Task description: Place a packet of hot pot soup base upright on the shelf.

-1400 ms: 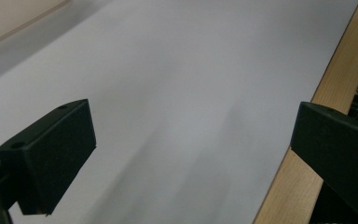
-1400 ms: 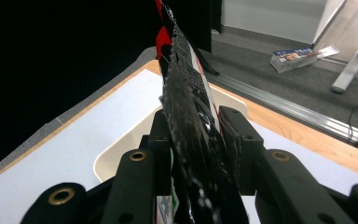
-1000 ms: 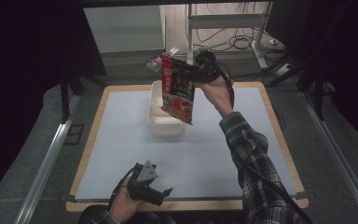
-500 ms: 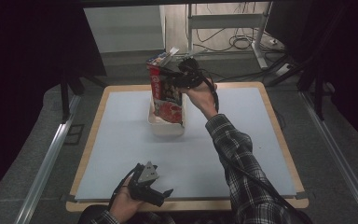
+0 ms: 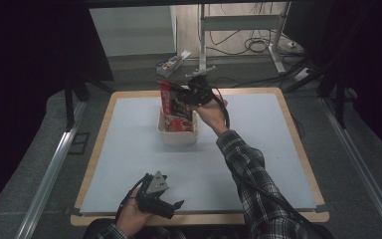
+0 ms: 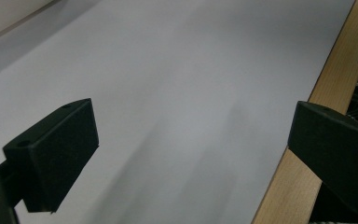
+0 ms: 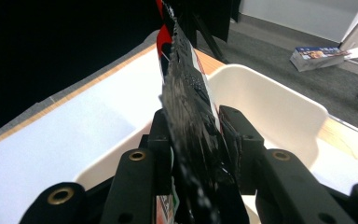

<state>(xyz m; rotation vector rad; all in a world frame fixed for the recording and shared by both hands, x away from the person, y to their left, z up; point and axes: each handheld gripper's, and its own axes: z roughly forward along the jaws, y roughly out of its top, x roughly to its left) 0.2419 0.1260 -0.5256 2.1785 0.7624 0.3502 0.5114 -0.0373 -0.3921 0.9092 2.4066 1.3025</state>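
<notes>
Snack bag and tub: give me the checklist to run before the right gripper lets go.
1. Grip: right gripper is shut on the snack bag, pads on both faces. Ok.
2. Bag over the tub: its lower end sits inside the rim in the high view. Ok.
3. Bag bottomed out: the base is hidden by the tub wall. Cannot tell.
4. Bag upright: it stands on edge, leaning slightly. Ok.
5. Left gripper out of the way: open, at the table's near edge. Ok.
6. Room in the tub: the far part of the floor looks bare in the right gripper view. Ok.
</notes>
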